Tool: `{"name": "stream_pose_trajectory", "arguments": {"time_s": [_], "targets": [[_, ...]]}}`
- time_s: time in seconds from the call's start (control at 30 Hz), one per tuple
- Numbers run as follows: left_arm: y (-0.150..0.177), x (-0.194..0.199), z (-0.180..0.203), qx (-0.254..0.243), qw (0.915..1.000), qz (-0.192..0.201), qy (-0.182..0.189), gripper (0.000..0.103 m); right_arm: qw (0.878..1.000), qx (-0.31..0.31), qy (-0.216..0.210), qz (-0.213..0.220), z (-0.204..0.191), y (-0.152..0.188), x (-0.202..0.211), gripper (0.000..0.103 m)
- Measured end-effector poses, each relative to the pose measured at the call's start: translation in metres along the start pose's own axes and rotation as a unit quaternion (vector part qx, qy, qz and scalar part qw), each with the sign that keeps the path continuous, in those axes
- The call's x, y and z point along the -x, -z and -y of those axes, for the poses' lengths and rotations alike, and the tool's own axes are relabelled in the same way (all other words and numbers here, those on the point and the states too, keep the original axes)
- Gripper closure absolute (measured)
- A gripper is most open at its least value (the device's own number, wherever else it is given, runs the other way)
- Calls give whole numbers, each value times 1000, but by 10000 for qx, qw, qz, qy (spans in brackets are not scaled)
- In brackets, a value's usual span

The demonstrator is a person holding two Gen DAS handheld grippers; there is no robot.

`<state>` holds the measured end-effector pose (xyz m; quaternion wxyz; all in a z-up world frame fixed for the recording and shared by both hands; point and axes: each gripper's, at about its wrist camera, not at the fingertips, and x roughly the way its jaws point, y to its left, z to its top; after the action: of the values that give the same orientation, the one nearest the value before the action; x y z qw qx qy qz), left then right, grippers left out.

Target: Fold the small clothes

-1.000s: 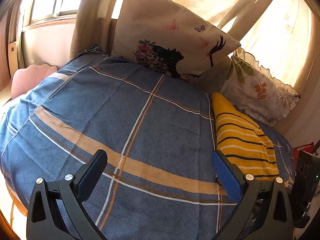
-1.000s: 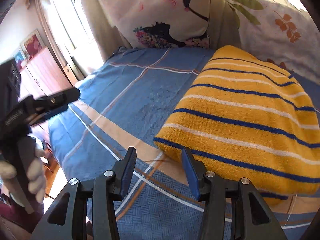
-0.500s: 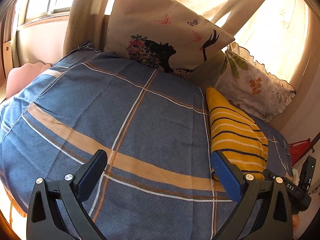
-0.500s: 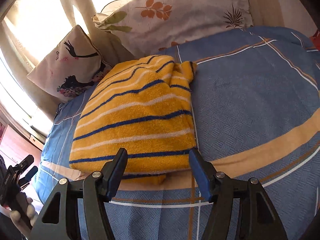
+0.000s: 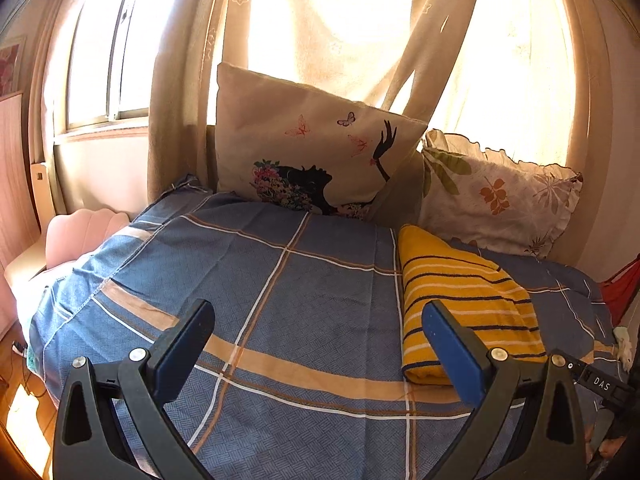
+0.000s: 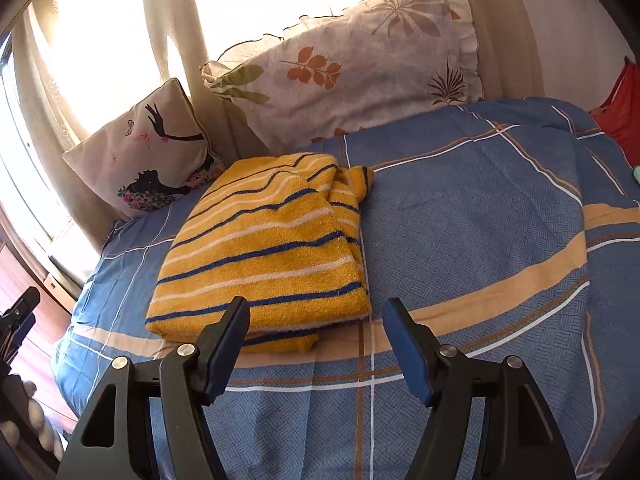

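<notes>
On blue checked bedsheet, folded yellow striped towel, both grippers' fingers wide, empty.

Both the left hand-held gripper and right hand-held gripper gape empty, the right's jaws just widened.

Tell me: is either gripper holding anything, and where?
Nothing. The left gripper and right gripper are both open and empty, and the striped cloth lies folded on the bed.

Sunlit curtains, window, plaid bed
</notes>
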<state>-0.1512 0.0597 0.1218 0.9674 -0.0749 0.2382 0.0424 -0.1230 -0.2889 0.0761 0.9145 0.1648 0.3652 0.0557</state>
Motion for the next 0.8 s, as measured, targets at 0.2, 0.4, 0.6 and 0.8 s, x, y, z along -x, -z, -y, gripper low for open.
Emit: {"name": "stream_pose_trajectory", "arguments": {"time_s": [0.2, 0.4, 0.6, 0.8], "targets": [[8, 22, 11, 30, 9995, 268, -165, 0, 9993, 332, 73, 148, -13, 12, 18, 24], [33, 5, 43, -652, 9968, -454, -114, 0, 9991, 396, 122, 82, -22, 26, 17, 24], [53, -3, 68, -902, 9919, -880, 152, 0, 9989, 448, 118, -16, -22, 32, 14, 23], [64, -13, 79, -1073, 9868, -1202, 166, 0, 9983, 514, 275, -21, -18, 35, 13, 22]]}}
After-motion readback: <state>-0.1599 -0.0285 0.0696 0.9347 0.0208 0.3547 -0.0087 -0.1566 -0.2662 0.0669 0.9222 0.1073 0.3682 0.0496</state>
